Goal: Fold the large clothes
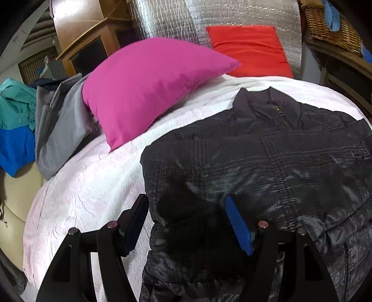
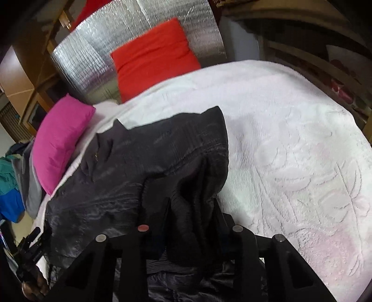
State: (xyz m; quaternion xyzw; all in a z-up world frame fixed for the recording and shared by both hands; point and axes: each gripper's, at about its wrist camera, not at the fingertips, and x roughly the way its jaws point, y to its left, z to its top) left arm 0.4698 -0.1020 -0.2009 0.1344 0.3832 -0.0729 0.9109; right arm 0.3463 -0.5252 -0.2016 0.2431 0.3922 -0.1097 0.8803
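Note:
A dark quilted jacket (image 1: 267, 162) lies front-up on the white bedspread (image 1: 93, 185), collar and zip toward the pillows. My left gripper (image 1: 186, 209) hovers open over the jacket's near left edge; the blue-padded finger (image 1: 239, 227) is above the fabric, the other above the bedspread. In the right wrist view the jacket (image 2: 130, 162) has a sleeve (image 2: 186, 183) folded across its body. The sleeve's ribbed cuff is bunched between the fingers of my right gripper (image 2: 191, 202), which is shut on it. The left gripper (image 2: 30, 244) shows at the lower left, held by a hand.
A pink pillow (image 1: 148, 86) and a red pillow (image 1: 251, 48) lean at the head against a silver foil panel (image 1: 186, 18). Grey (image 1: 62, 130), teal and blue clothes (image 1: 16, 120) are piled off the bed's left side. A wicker basket (image 1: 332, 25) sits at far right. Bare bedspread (image 2: 290, 139) spreads right of the jacket.

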